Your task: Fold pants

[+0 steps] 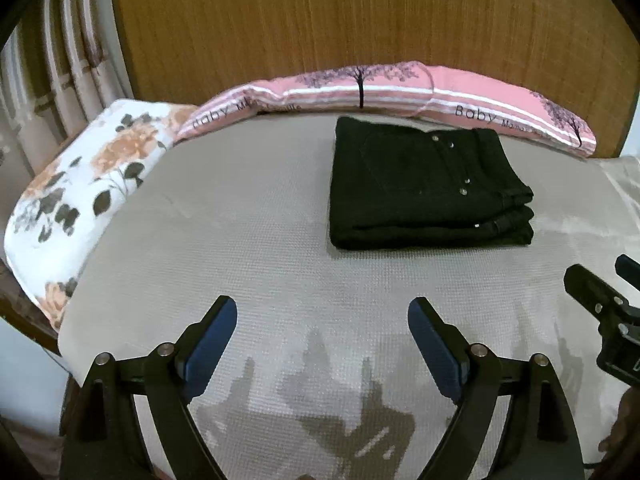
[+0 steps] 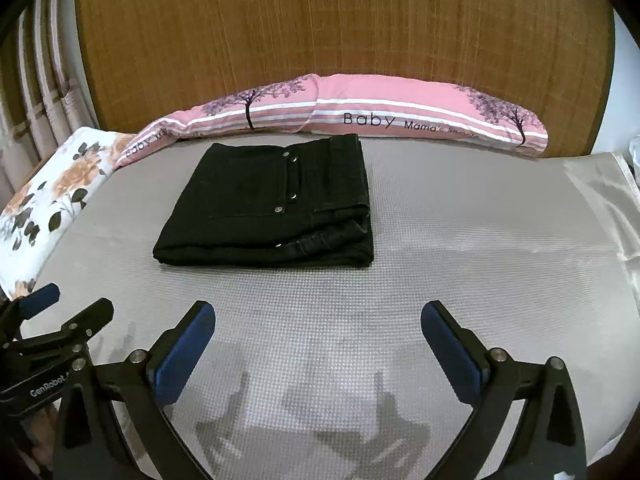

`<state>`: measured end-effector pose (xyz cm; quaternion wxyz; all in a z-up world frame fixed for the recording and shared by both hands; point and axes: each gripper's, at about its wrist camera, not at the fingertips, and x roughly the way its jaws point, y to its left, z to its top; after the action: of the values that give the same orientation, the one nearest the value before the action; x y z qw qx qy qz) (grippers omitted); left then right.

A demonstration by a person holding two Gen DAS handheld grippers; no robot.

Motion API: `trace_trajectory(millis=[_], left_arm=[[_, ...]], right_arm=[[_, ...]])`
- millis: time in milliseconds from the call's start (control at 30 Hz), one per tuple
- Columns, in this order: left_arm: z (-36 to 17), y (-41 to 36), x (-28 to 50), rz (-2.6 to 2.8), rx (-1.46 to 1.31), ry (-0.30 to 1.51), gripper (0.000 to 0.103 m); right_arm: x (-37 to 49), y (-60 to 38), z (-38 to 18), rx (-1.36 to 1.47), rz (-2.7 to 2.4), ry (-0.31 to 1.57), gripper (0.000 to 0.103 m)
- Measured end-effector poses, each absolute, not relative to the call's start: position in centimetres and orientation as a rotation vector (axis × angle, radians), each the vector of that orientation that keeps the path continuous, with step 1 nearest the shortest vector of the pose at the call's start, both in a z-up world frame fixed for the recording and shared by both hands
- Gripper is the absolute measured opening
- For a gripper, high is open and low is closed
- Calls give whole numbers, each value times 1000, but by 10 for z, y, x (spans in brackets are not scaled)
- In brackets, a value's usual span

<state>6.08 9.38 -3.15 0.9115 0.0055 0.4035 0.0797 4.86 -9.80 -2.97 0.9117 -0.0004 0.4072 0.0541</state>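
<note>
— Ahead of both tongs, what lies on the bed?

— Black pants [image 1: 430, 188], folded into a thick rectangular stack of several layers, silver rivets showing on the top face. They rest flat on the grey textured bed cover [image 1: 248, 248], well beyond the fingertips of either tool.

— And the left gripper [image 1: 322, 334]?

— Released. Its two blue-padded fingers [image 1: 210, 344] are spread wide with nothing between them, hovering over bare cover. From its camera the pants sit forward and to the right.

— The right gripper [image 2: 318, 338]?

— Likewise spread apart and gripping nothing, blue pads facing each other across a wide gap. From its camera the pants [image 2: 272, 204] sit forward and to the left, so the stack is roughly between the two tools and farther out.

— Can each tool see the other?

— Yes. The right one pokes in at the far right edge of the left camera's view; the left one shows at the lower left of the right camera's view.

— What's past the pants?

— A long pink pillow [image 2: 360, 114] printed with trees and "Baby", just beyond the stack, against a wooden headboard [image 2: 320, 40]. A floral pillow [image 1: 88, 188] lies off to the left, with curtains [image 1: 68, 60] behind it.
</note>
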Motion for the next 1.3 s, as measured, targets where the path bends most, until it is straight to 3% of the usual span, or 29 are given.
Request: trace_trajectory(millis=[1300], left_arm=[[-31, 94, 52, 155, 43, 806, 88]], right_arm=[[39, -81, -27, -48, 98, 841, 102]])
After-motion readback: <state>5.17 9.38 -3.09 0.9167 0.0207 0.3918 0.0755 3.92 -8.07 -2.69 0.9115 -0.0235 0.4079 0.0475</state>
